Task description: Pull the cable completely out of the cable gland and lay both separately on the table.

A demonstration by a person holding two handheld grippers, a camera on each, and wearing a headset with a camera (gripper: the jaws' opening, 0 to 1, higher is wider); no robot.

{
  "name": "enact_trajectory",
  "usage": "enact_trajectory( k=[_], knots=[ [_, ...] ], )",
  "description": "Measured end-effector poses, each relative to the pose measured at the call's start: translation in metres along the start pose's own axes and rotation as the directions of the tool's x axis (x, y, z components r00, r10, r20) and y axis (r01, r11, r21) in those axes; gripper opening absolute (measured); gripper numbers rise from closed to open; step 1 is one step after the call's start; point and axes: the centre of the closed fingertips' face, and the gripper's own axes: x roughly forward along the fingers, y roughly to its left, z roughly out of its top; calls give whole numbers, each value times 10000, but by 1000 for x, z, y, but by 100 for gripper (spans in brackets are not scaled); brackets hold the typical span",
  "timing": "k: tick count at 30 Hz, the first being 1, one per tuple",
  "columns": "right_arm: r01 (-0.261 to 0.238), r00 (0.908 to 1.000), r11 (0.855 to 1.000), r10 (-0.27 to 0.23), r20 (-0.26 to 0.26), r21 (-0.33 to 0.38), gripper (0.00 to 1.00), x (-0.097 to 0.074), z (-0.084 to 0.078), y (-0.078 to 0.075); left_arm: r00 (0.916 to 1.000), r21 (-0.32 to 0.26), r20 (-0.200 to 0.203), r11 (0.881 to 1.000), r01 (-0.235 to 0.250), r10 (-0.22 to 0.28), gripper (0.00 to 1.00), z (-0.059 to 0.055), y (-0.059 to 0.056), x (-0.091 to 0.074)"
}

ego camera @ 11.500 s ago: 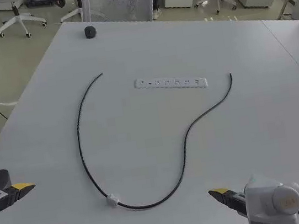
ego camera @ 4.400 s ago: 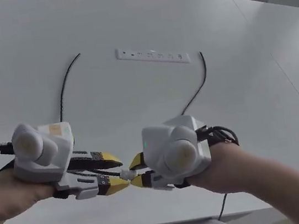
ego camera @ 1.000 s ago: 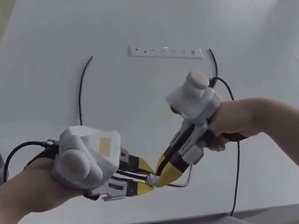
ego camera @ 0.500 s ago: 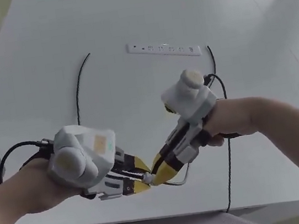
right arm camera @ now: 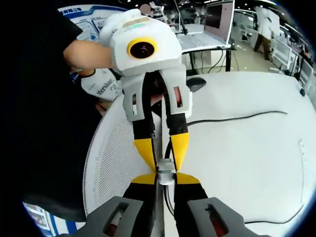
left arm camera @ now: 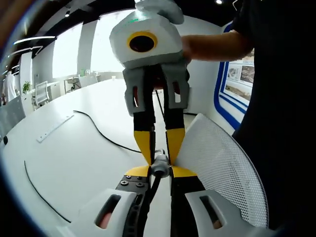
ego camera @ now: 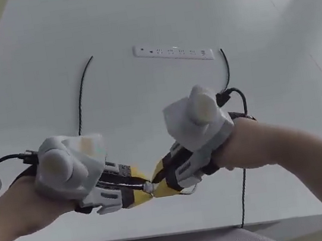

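near the front edge of the table [ego camera: 277,92], the cable gland [ego camera: 149,187] is held raised between two tools set tip to tip. it is clamped by the left tool [ego camera: 140,192] from one side and by the right tool [ego camera: 161,184] from the other. the black cable [ego camera: 80,102] is trailed from the gland across the table, its ends laid near a white power strip [ego camera: 172,53] farther off.

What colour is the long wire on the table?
Black; the cable shows best in the head view.
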Motion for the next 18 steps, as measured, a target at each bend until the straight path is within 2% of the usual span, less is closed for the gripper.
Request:
enact_trajectory(
  k=[1,3,4,5,8,9,11,12,13,16,17,18],
  knots=[
    [237,9997,9996,-237,15,-129,6,0,1,1,10000,-117,21,9999,16,-15,14,0,-1,0],
    [1022,9948,9926,-1021,52,-650,5,-2,2,2,10000,-244,93,9997,13,-10,14,-1,-1,-1],
    [1187,9929,9892,-1188,37,-854,5,-2,1,3,9997,-644,229,9979,34,-19,14,0,-2,-1],
    [1354,9907,9875,-1361,-44,-804,5,-1,0,6,9996,-553,270,9984,95,-80,14,1,-3,-1],
    [1914,9805,9721,-1956,-183,-1355,6,0,-2,7,9996,-677,259,9976,134,-117,15,0,-7,1],
    [1926,9802,9724,-1971,-214,-1320,6,1,-3,10,9996,-674,235,9976,165,-150,15,-1,-7,2],
    [2211,9736,9645,-2269,-248,-1447,6,1,-4,8,9997,-727,214,9973,132,-116,15,-1,-7,3],
    [2586,9640,9495,-2653,-149,-1774,6,0,-3,5,9998,-872,211,9962,63,-44,15,-2,-6,3],
    [2775,9587,9404,-2844,-74,-1966,6,0,-1,4,9997,-974,227,9952,29,-7,15,-2,-4,2],
    [3662,9279,8977,-3720,239,-2451,6,-3,3,-2,9991,-1227,353,9923,-175,219,15,1,1,-3],
    [3806,9226,8940,-3844,320,-2364,6,-3,4,-1,9992,-1285,347,9916,-152,199,15,2,2,-4],
    [4022,9132,8809,-4056,400,-2495,7,-3,5,-2,9991,-1247,364,9920,-185,232,15,3,1,-4]
  ],
)
